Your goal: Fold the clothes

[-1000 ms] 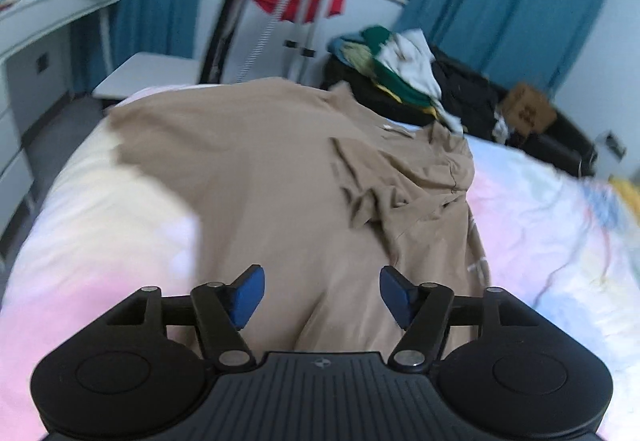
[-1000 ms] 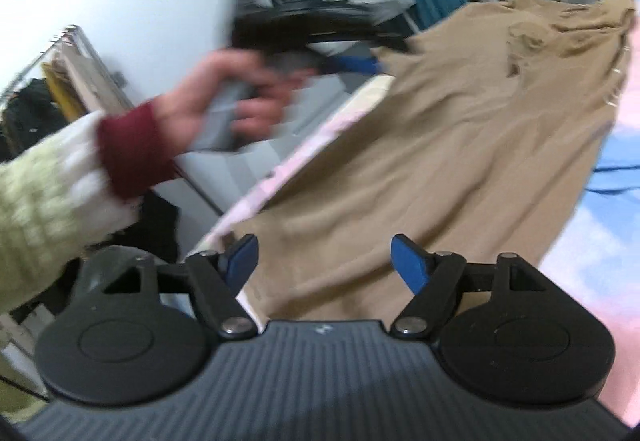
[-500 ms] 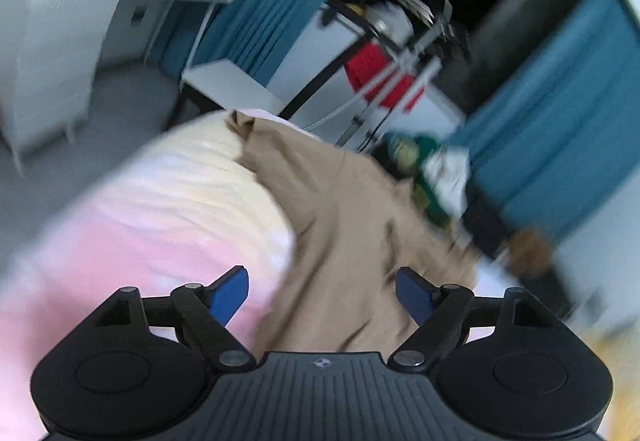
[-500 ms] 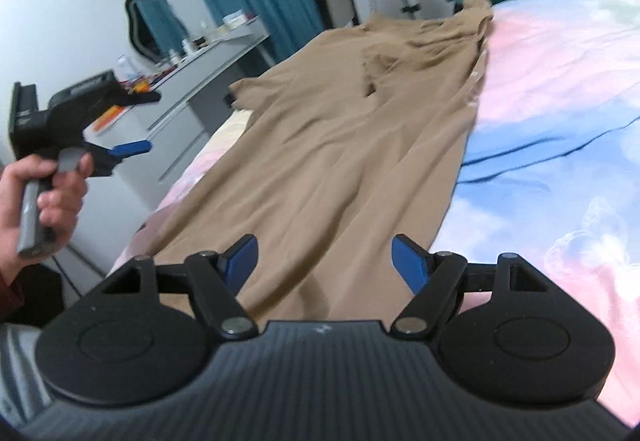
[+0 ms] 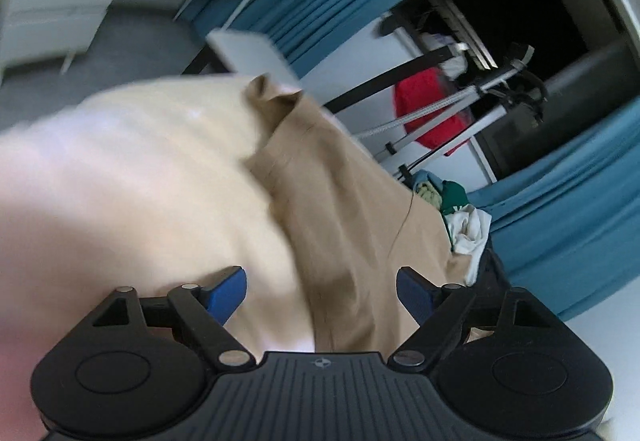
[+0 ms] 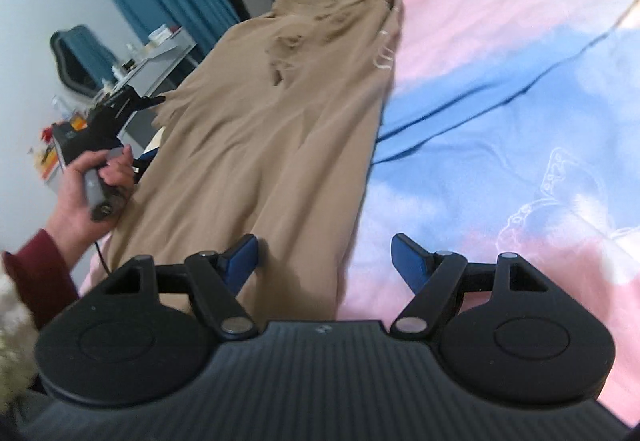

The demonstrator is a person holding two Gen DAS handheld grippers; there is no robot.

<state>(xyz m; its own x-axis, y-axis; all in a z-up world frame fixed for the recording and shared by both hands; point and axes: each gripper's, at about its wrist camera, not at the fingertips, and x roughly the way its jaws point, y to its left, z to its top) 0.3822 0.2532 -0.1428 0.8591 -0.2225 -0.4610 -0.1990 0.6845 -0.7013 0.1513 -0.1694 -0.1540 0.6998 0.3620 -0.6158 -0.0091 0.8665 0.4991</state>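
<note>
A bed point(image 6: 520, 89) with a pink and blue cover carries a long tan garment point(image 6: 280, 113), spread lengthwise along its left side with one edge near the bed's rim. The right hand-held gripper point(image 6: 324, 261) hovers above the garment's near end, fingers spread wide, gripping nothing. The left hand-held gripper point(image 5: 320, 293), in the person's hand point(image 6: 86, 189) beside the bed, is likewise wide apart and empty over the garment's edge point(image 5: 340, 209).
</note>
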